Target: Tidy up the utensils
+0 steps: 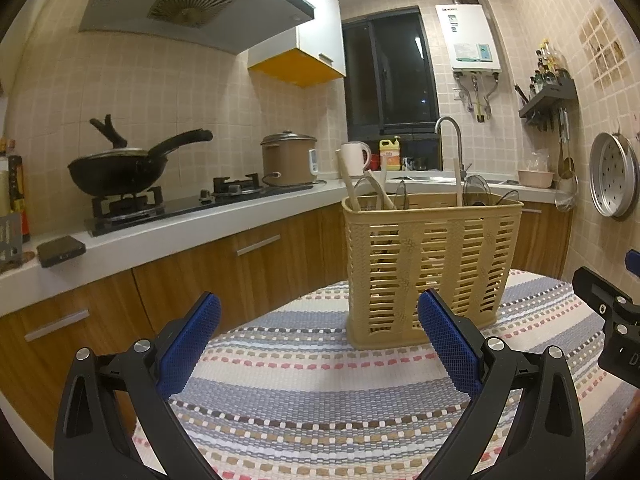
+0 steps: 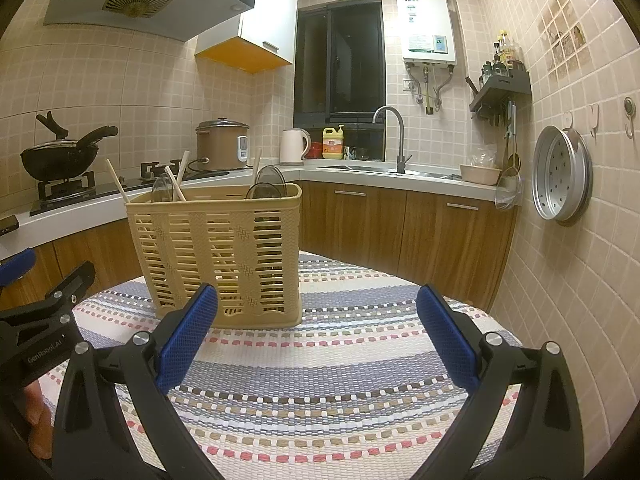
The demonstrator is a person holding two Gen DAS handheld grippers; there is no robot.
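Seemingly, all utensils (image 2: 176, 182) were stowed in the basket (image 2: 224, 256) at frame centre; both hand-held grippers, left (image 1: 318, 344) and right (image 2: 316, 340), were spread, empty.

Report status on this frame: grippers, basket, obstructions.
Left gripper open, empty. Right gripper open, empty. Utensil basket upright on striped cloth, utensils standing inside. Nothing between either gripper and basket.

The basket (image 1: 432, 264) is showing tan slatted plastic, holding pale wooden handles (image 2: 116, 180). The cloth (image 1: 312, 392) on the table is running in blue-grey, white, pink and brown woven stripes. Both tools are wearing blue textured pads (image 1: 192, 344) on black frames. The wok (image 1: 116, 172) is looking black; a yellow bottle (image 2: 333, 143) is glowing by the window.
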